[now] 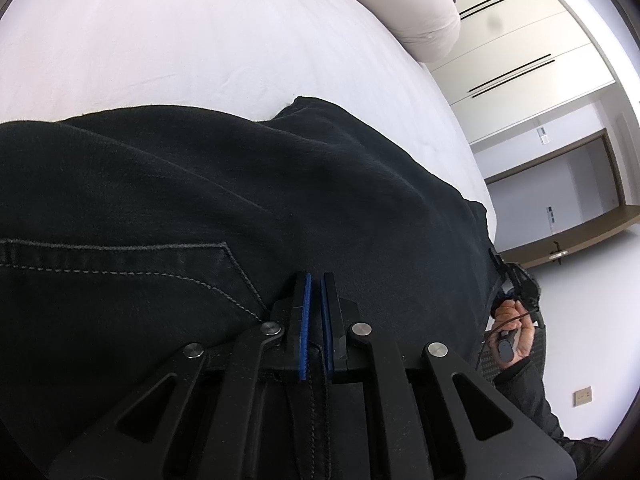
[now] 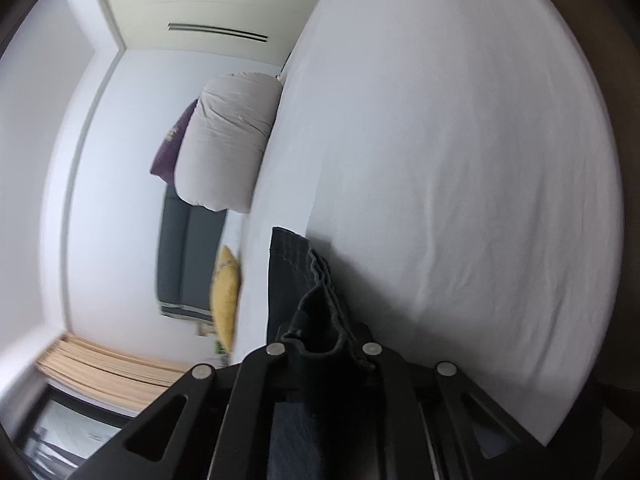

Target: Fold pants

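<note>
We see 1 pair of black jeans (image 1: 200, 208) spread over the near part of the bed (image 1: 160, 48), which wears a white sheet. Further off lie 1 pale rolled duvet (image 1: 412, 4) and white wardrobe doors (image 1: 532, 36). Our left claw (image 1: 316, 328) is nearly closed, blue pads pinching a seam of the jeans. Our right claw (image 2: 320, 344) grips a bunched fold of them; its fingertips are hidden, so we cannot tell how wide.

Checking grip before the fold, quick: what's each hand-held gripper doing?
Left hand-held gripper: closed on the pants.
Right hand-held gripper: closed on bunched pants fabric.
</note>
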A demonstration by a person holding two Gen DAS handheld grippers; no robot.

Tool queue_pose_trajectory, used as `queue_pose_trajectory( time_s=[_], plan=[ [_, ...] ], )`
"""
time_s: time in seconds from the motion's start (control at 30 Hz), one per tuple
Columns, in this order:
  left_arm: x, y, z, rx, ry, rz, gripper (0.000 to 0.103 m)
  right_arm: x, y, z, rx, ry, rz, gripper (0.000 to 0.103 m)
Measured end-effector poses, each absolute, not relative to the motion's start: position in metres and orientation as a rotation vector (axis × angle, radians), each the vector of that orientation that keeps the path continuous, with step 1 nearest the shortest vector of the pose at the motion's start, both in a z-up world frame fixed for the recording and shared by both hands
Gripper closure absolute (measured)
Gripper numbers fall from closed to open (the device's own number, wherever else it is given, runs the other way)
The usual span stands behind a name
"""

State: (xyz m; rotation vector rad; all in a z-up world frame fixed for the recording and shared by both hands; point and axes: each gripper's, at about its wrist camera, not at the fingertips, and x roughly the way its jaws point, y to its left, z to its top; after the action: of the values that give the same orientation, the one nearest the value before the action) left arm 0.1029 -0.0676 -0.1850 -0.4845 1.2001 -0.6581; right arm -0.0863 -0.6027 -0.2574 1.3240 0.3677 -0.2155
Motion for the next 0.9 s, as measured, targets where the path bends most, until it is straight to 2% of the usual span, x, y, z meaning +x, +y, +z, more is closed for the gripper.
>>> queue_pose_trajectory(
  time_s=[0.2,0.37,0.47,0.57,0.67,0.7,0.73,0.77,0.83,0.9],
  plan=[
    [0.103,-0.065,-0.186,-0.499,1.192,-0.655,0.097,-0.063,-0.564,-0.193,1.084,0.441,-0.224,0.094],
    [0.101,-0.063,-0.188,-0.53,1.183,-0.655,0.097,-0.022,-0.435,-0.13,0.604,0.616,-0.109,0.094],
    [0.099,-0.057,-0.192,-0.562,1.178,-0.659,0.097,-0.009,-0.323,-0.134,0.242,0.746,-0.044,0.094],
    [0.096,-0.053,-0.191,-0.611,1.198,-0.64,0.097,-0.001,-0.241,-0.174,-0.018,0.871,-0.012,0.094],
    [0.093,-0.052,-0.186,-0.662,1.234,-0.613,0.093,-0.004,-0.197,-0.207,-0.284,0.877,-0.086,0.094],
    [0.092,-0.053,-0.184,-0.699,1.245,-0.633,0.083,-0.008,-0.193,-0.208,-0.307,0.861,-0.096,0.094],
    [0.09,-0.054,-0.183,-0.734,1.243,-0.653,0.066,-0.01,-0.192,-0.207,-0.307,0.855,-0.1,0.094],
    [0.09,-0.055,-0.181,-0.761,1.236,-0.669,0.056,-0.013,-0.194,-0.205,-0.298,0.85,-0.105,0.094],
    [0.088,-0.06,-0.173,-0.8,1.219,-0.695,0.023,-0.019,-0.189,-0.2,-0.338,0.827,-0.12,0.094],
    [0.089,-0.069,-0.167,-0.813,1.232,-0.722,0.008,-0.026,-0.18,-0.192,-0.393,0.786,-0.132,0.094]
  ],
)
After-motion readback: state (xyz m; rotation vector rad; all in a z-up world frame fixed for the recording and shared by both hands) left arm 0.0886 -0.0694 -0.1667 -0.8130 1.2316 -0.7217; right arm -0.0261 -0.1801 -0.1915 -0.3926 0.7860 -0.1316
